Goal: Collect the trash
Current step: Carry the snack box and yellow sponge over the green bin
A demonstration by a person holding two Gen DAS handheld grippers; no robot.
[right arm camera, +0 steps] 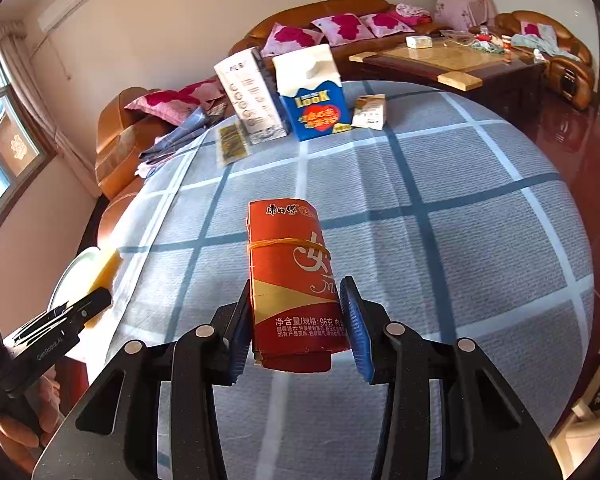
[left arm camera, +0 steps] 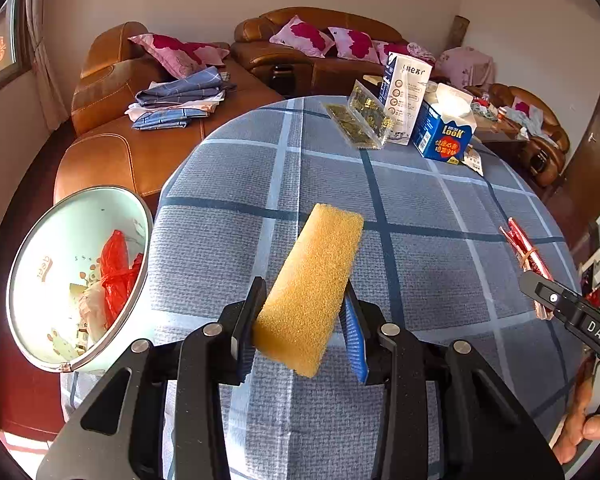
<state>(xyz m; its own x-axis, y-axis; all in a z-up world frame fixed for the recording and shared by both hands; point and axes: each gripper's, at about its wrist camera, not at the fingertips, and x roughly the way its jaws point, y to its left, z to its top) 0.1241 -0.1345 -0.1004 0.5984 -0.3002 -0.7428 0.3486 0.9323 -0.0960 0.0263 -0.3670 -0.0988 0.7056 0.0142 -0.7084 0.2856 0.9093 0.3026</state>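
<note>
My left gripper (left arm camera: pixel 302 320) pinches a yellow sponge (left arm camera: pixel 310 288) between its pads; the sponge sticks up and forward from the jaws, tilted a little to the right, above the checked tablecloth (left arm camera: pixel 440 272). To the left of it, just past the table edge, stands the pale green bin (left arm camera: pixel 40 264), with a red plastic bag (left arm camera: pixel 116 272) and other scraps inside.

My right gripper (right arm camera: pixel 296 320) is clamped on a flattened red packet (right arm camera: pixel 292 276) bound with a rubber band (right arm camera: pixel 284 243); the packet stands up between the blue pads (right arm camera: pixel 356 320), held over the cloth.

Only the left camera looks into the bin and shows what it holds; from the right camera I see just a slice of its rim behind the sponge at the far left. The left camera catches the red packet edge-on at the right, so its print is unreadable there, while the right camera shows its whole face.

At the far side of the table both cameras show a tall white carton (right arm camera: pixel 252 96), a blue box (right arm camera: pixel 314 110) and a clear gold-printed wrapper (left arm camera: pixel 360 120). A small paper packet (right arm camera: pixel 370 112) beside the blue box shows clearly only in the right camera.
</note>
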